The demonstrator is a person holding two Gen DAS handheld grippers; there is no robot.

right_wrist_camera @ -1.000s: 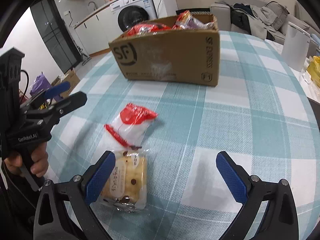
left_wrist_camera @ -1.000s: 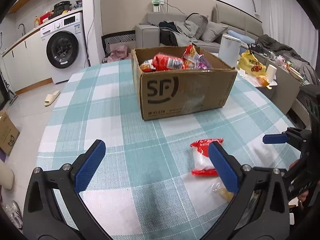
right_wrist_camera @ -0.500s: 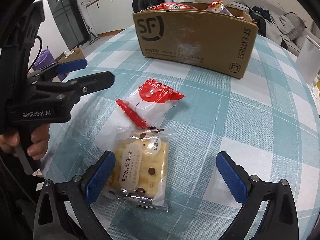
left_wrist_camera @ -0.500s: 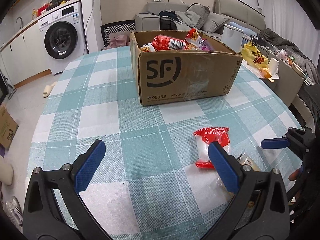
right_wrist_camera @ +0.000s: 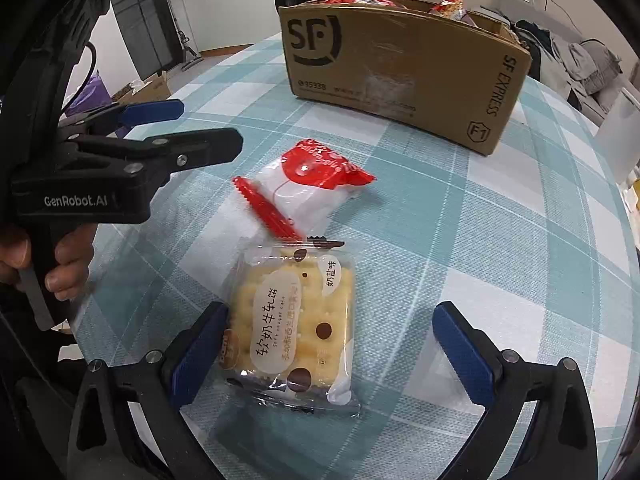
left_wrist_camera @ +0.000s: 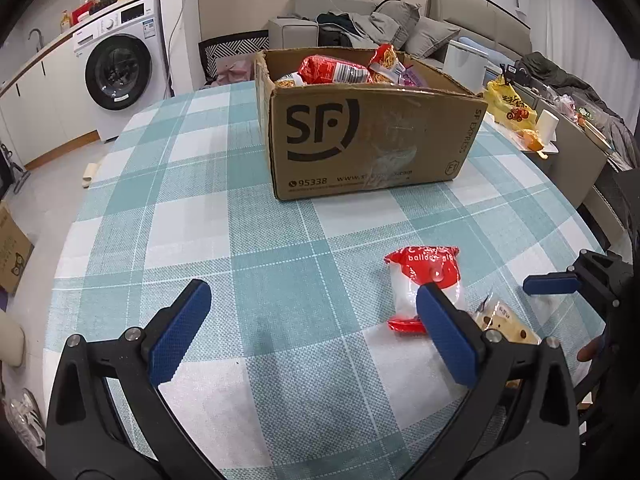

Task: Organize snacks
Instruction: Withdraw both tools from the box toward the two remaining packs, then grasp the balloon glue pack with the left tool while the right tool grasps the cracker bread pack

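The worktop [left_wrist_camera: 248, 240], covered in a teal-and-white check cloth, carries everything that matters here. Largest on it is the cardboard box [right_wrist_camera: 400, 60], standing open at the far side with several snack bags already showing above its rim. Well short of the box, in the open cloth, lie the two loose snacks. The red-and-white packet [right_wrist_camera: 308, 188] is the farther one, and the cracker packet [right_wrist_camera: 296, 320] sits just this side of it, their ends touching or very nearly so. The right gripper [right_wrist_camera: 328, 356] has its jaws spread wide with nothing held, and the cracker packet lies between them, close against the left finger [right_wrist_camera: 200, 356] with a clear gap to the other. Its long axis runs away from the camera, roughly in line with the fingers, so the jaws would close across its shorter width. The left gripper [left_wrist_camera: 312, 332] is likewise wide open and empty, pointing toward the box. Both snacks lie off to its right, the red-and-white packet partly behind its right finger and the cracker packet beyond that. By this layout the right hand is plainly the nearer for the cracker packet, needing only a small shift leftward to centre it before closing.
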